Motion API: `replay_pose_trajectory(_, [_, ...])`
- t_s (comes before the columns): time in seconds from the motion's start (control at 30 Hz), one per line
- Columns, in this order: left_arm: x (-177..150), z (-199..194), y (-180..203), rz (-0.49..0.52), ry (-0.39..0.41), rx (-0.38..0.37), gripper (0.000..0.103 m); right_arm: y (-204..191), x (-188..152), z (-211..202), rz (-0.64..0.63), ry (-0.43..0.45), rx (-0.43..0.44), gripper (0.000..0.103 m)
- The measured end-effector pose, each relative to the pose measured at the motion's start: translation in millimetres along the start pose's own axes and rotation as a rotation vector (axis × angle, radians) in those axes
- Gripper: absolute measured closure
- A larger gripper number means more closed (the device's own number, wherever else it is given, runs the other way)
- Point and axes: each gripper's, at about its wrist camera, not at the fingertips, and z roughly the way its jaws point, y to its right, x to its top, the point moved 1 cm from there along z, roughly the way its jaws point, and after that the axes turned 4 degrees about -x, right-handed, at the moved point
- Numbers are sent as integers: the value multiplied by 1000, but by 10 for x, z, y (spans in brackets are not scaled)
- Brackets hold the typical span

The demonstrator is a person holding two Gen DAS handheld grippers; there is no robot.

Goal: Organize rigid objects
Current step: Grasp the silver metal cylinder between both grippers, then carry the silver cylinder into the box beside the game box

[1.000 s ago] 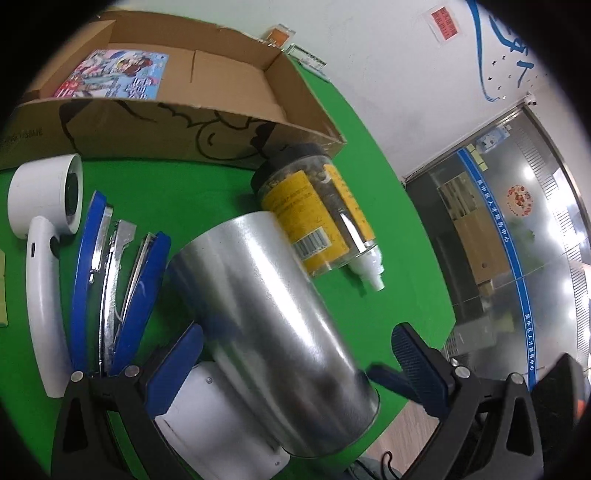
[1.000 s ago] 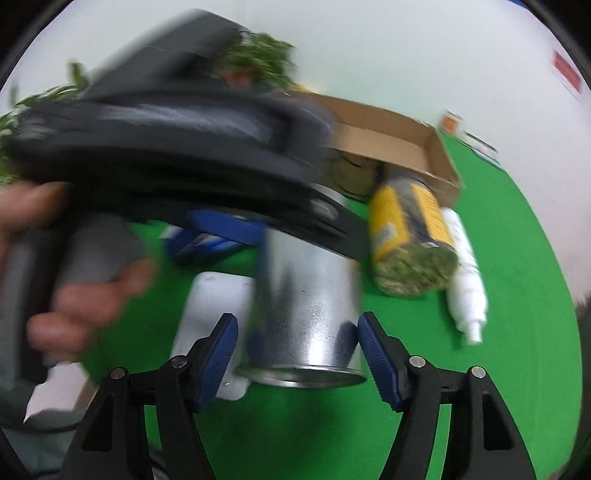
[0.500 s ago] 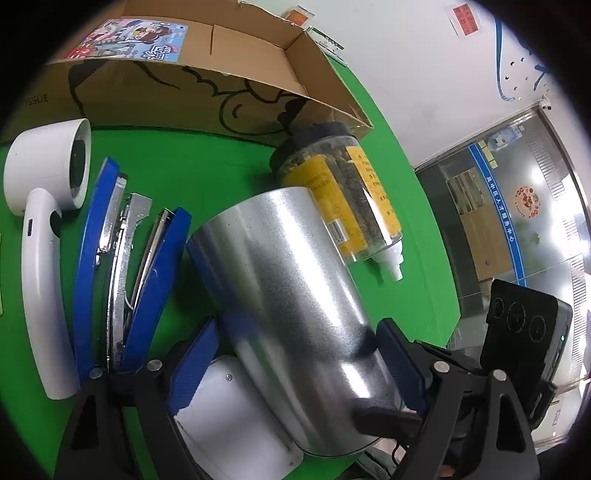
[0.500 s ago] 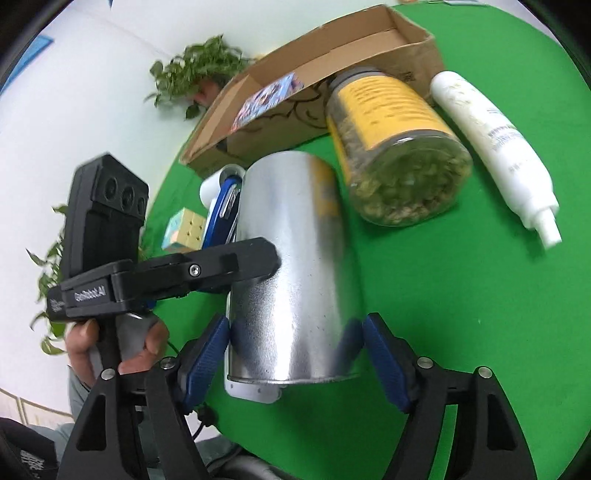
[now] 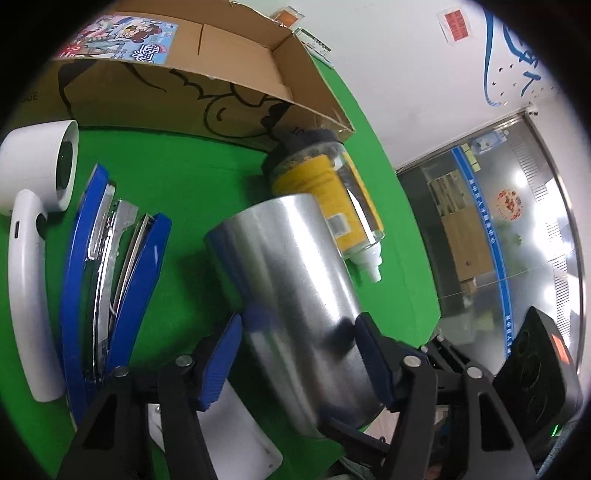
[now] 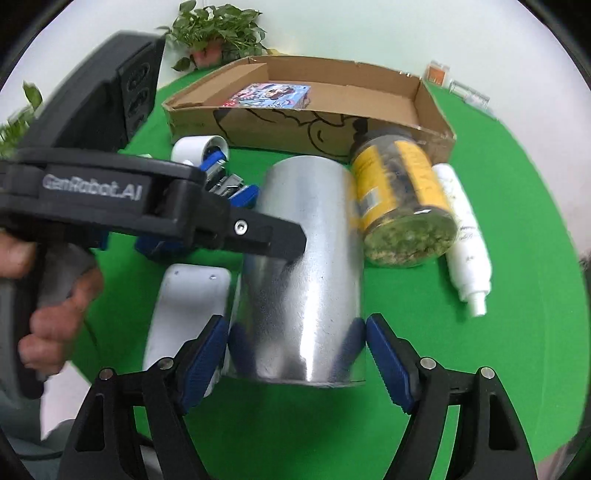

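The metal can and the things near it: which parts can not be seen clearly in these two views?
- Metal can: right wrist view, far end hidden by its own body; the left gripper, jaws closing around it, covers part of its side.
- White flat object: both views, partly under the can and fingers; kind unclear.
- Stapler: right wrist view, mostly behind the left gripper.
- Jar: left wrist view, blurred, lower part behind the can.

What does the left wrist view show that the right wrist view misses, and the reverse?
Left wrist only: the glass door and the blue writing on the wall.

Right wrist only: the potted plant, the person's hand, and the jar's base.

Both: the metal can between both tongs, left tongs closing, right tongs just apart; cardboard box, stapler, white bottle.
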Motion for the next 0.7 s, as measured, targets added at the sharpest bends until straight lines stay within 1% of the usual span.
replay_pose_trajectory(0.03, [0,-7,-17,-6,-1,-11,47,108,13,-37,54,2,78,27])
replay_pose_trajectory(0.1, [-18,-49,-45,-11,-3,-20,49,380,35,-99,180,-12,224,28])
replay_pose_trajectory(0.13, [-22,-56,-56,-14,-4,-20,49,486,52,-64,223,-26,249,28])
replay_pose_trajectory(0.2, [-29,-73,-77,-17,-9,-23,47,622,81,46,270,-60,229,27])
replay_pose_trajectory(0.23, [-36,-67,-78,-16,-12,-20,46,683,84,124,295,-87,243,25])
replay_pose_trajectory(0.27, [-34,-53,-79,-19,-17,-13,39,730,124,195,328,-121,303,25])
replay_pose_trajectory(0.3, [-15,-18,-55,-27,-25,0,28,730,137,258,343,-146,341,25])
replay_pose_trajectory(0.33, [-15,8,-66,-34,-36,11,24,691,161,309,336,-161,365,25])
replay_pose_trajectory(0.37, [-11,56,-56,-42,-50,17,19,626,197,360,315,-171,376,26])
replay_pose_trajectory(0.43, [-7,80,-76,-54,-59,7,19,509,259,442,282,-184,365,23])
replay_pose_trajectory(0.57, [-10,73,-91,-57,-51,16,19,400,308,453,257,-175,354,23])
replay_pose_trajectory(0.7, [-40,40,-116,-51,-39,18,20,338,283,383,251,-167,338,23])
